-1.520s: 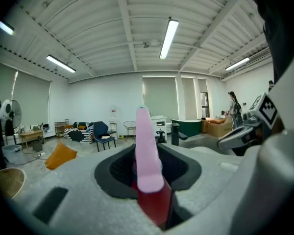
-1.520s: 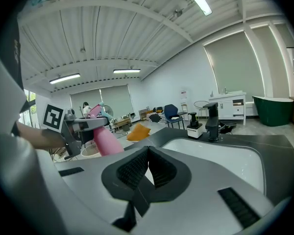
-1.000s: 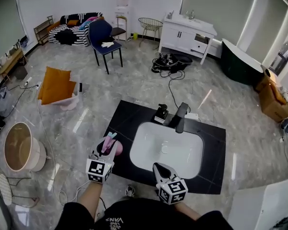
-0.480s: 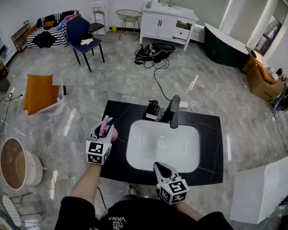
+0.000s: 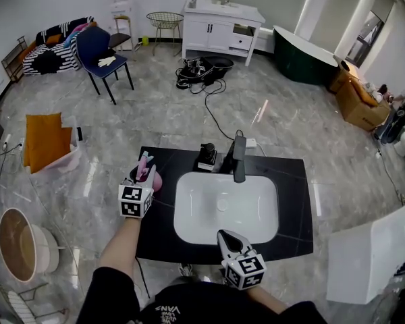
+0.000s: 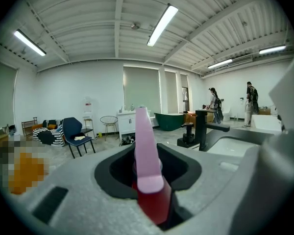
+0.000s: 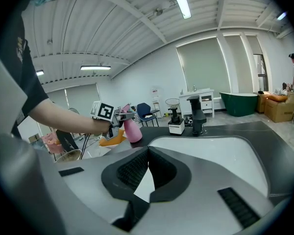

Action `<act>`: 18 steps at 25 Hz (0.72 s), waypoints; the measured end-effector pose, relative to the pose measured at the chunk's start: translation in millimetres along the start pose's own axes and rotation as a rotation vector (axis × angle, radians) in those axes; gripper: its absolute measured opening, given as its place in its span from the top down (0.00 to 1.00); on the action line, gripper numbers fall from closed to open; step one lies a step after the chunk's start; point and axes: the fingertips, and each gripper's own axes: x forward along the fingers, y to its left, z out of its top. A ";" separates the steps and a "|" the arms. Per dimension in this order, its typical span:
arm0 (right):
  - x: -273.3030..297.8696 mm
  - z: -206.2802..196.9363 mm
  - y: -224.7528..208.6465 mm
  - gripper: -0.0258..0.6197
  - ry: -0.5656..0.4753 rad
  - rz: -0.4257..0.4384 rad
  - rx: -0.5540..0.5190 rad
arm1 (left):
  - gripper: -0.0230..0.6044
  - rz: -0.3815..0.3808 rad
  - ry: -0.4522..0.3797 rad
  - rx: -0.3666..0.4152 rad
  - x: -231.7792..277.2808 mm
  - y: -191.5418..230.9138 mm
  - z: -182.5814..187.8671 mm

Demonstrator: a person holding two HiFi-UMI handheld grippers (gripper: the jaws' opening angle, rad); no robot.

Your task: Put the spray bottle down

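White print on the person's black shirt [image 5: 165, 309] is too small to read.

The left gripper [image 5: 143, 174], at eight o'clock in the head view on an outstretched bare forearm [image 5: 113, 248], points toward twelve, jaws clamped on the spray bottle [image 5: 156, 180], while the right gripper [image 5: 225, 235] (near six) has its jaws pressed together, empty.
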 end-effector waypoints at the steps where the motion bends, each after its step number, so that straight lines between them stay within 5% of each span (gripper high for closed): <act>1: 0.4 1.1 -0.7 0.96 0.000 -0.003 0.000 | 0.76 -0.002 0.005 0.000 3.5 1.1 0.2; 18: 5.0 4.1 2.1 0.96 -0.001 0.008 -0.007 | 0.73 -0.023 0.054 0.021 20.1 7.2 -2.1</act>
